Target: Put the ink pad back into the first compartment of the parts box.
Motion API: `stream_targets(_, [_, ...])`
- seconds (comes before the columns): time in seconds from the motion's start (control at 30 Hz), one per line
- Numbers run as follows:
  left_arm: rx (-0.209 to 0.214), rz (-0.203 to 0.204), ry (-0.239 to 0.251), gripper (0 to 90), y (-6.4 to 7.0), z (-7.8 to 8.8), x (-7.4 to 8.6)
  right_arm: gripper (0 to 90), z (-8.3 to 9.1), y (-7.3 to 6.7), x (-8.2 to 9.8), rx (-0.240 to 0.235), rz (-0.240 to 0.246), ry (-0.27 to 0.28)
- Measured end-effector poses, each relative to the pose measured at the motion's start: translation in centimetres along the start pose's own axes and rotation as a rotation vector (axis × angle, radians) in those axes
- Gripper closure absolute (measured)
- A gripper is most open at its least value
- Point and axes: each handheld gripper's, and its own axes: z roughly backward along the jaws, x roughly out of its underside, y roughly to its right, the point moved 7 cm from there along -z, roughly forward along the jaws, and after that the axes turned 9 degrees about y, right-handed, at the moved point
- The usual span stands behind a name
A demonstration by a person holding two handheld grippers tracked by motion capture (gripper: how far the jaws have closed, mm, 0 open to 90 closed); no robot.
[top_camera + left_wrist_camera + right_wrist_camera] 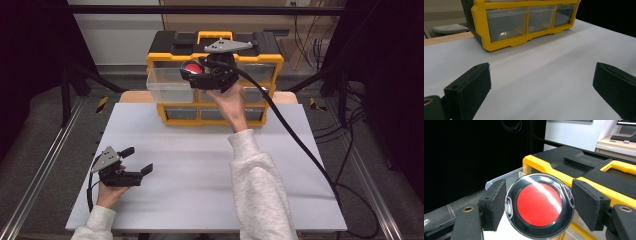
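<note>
Red-centred round case (539,206) sits clamped between the right gripper's (197,70) jaws, held above the pulled-out clear drawer (170,85) of the yellow organizer (215,50). At the left, the left gripper (137,161) rests on the white table (200,165), jaws wide apart around nothing.

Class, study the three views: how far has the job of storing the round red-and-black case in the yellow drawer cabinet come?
Done: the top-left clear drawer of the yellow cabinet is pulled out, and the right hand-held gripper is shut on the round red-and-black case, lifted beside the drawer. Left: lowering the case in, releasing, and closing the drawer. The left hand-held gripper rests open on the white table.
</note>
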Motion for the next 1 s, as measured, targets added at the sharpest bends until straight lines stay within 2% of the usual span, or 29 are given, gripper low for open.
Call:
stream_targets(0.27, [-0.001,0.001,-0.002,1.3,0.0,0.0,0.0,30.2,-1.5,-0.1,-0.3,-0.001,0.0,-0.004])
stream_targets(0.6, [-0.001,0.0,-0.002,1.3,0.0,0.0,0.0,30.2,-2.6,-0.1,-0.7,0.003,-0.006,-0.009])
stream_targets(1.0, [0.001,-0.001,-0.006,1.3,0.0,0.0,0.1,30.2,-4.0,0.2,0.0,0.014,-0.014,-0.032])
